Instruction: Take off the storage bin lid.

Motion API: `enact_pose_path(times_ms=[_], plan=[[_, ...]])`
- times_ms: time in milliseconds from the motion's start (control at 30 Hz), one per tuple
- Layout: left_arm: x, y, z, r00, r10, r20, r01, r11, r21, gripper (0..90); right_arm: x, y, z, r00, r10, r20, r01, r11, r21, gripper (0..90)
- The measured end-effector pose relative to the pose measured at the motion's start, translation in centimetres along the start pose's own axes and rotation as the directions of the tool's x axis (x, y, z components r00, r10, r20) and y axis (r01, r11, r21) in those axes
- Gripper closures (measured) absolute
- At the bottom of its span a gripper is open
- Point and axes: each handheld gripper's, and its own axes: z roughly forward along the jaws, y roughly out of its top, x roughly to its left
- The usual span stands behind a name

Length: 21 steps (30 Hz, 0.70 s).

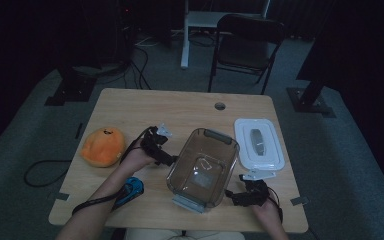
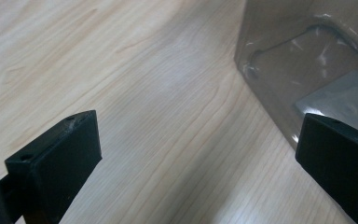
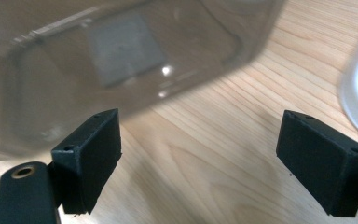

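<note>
I've got both grippers released, left gripper just left of the clear bin, right gripper at its near right corner, gripping nothing.

Dim room: grey carpet, a black folding chair at twelve o'clock beyond the wooden table, dark curtains behind.

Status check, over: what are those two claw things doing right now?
Left gripper and right gripper: jaws open, empty, flanking the clear box. Box uncovered, lid beside it. Nothing in between.
</note>
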Motion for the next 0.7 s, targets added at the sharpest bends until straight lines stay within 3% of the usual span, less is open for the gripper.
enact_pose_path(times_ms=[167, 300, 500, 700], plan=[[1.3, -0.9, -1.9, 0.9976, -0.064, -0.025, 0.064, 0.9977, -0.022, 0.7, -0.8, -0.7, -0.8, 0.9995, 0.007, 0.032, -0.007, 1.0, -0.007, 13.5], [1.7, -1.6, -3.1, 0.9949, -0.08, -0.062, 0.079, 0.9966, -0.023, 0.6, -1.1, -1.0, -1.1, 0.9988, 0.003, 0.049, -0.003, 1.0, -0.008, 13.5], [2.4, -2.3, -4.9, 0.9919, -0.1, -0.078, 0.098, 0.9946, -0.036, 0.8, -1.1, -1.2, -1.1, 0.9973, -0.016, 0.071, 0.015, 1.0, 0.013, 13.5], [3.3, -3.5, -6.9, 0.9817, -0.134, -0.136, 0.128, 0.9905, -0.05, 0.7, -1.0, -1.4, -0.9, 0.9962, -0.024, 0.084, 0.022, 1.0, 0.02, 13.5]])
